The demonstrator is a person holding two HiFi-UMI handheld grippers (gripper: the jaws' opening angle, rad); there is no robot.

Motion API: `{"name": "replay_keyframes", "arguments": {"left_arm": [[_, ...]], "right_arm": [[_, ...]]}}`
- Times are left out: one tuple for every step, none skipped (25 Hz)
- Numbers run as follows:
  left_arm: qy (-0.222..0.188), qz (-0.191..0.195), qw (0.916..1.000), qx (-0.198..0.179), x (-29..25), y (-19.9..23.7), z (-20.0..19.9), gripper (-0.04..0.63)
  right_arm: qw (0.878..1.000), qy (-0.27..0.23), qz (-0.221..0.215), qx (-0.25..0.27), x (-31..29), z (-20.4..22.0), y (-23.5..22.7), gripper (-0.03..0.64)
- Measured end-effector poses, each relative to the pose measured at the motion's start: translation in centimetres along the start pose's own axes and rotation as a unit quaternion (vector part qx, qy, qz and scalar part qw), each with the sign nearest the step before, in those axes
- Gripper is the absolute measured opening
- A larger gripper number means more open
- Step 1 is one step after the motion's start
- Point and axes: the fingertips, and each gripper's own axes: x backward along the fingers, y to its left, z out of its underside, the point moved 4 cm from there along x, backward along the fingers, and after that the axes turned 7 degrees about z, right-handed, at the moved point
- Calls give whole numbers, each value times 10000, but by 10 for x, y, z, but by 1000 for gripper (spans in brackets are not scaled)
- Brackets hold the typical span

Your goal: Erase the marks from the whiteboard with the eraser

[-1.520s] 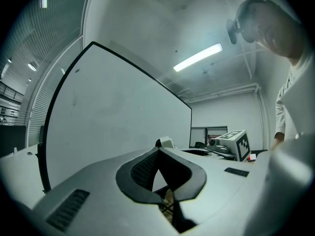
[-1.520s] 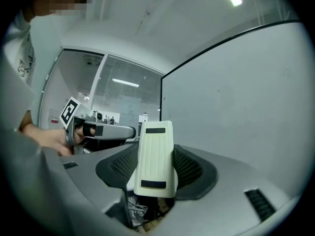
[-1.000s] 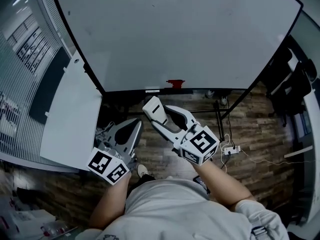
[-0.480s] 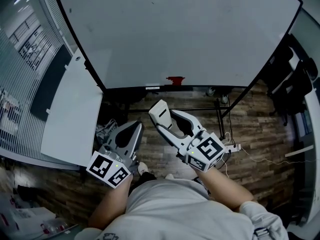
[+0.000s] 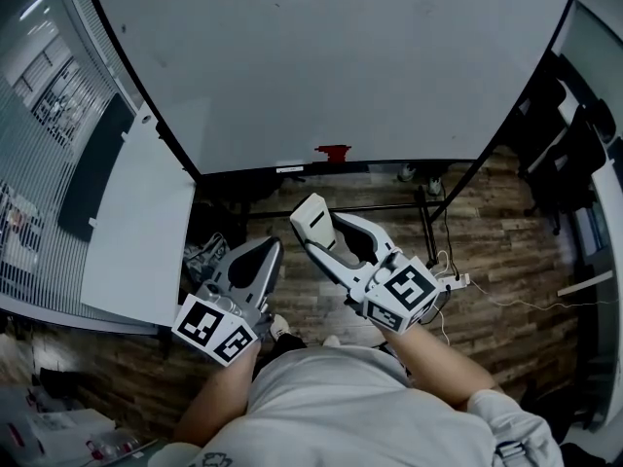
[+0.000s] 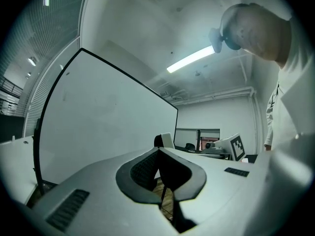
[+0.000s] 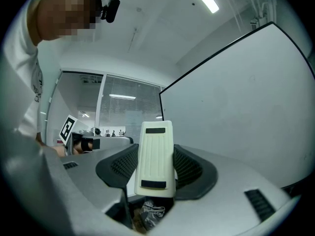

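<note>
A large whiteboard (image 5: 331, 56) on a wheeled stand fills the upper part of the head view; its surface looks blank apart from a few tiny dark specks. A small red object (image 5: 334, 152) sits on its bottom ledge. My right gripper (image 5: 324, 230) is shut on the cream eraser (image 5: 313, 220), held low in front of the board and apart from it. The eraser (image 7: 156, 157) stands upright between the jaws in the right gripper view, with the whiteboard (image 7: 236, 107) to its right. My left gripper (image 5: 255, 254) is shut and holds nothing; its jaws meet in the left gripper view (image 6: 161, 173).
A white panel (image 5: 136, 222) leans at the left, beside a slatted wall. The board's black stand legs (image 5: 428, 202) and a power strip with cables (image 5: 453, 282) lie on the wooden floor. Dark chairs (image 5: 574, 154) stand at the right.
The right gripper with the eraser has dropped slightly lower and nearer to me. The left gripper has barely moved. The head view has shifted a little.
</note>
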Motion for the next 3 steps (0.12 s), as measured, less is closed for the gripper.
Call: {"name": "replay_keyframes", "arguments": {"left_arm": [[-3, 10, 10000, 4, -1, -1, 0, 5], [-11, 19, 10000, 10, -1, -2, 0, 5], [-21, 29, 10000, 15, -2, -3, 0, 5]], "right_arm": [[10000, -8, 0, -14, 1, -1, 0, 232], [10000, -16, -5, -30, 3, -1, -1, 232], [10000, -24, -11, -44, 4, -2, -1, 232]]}}
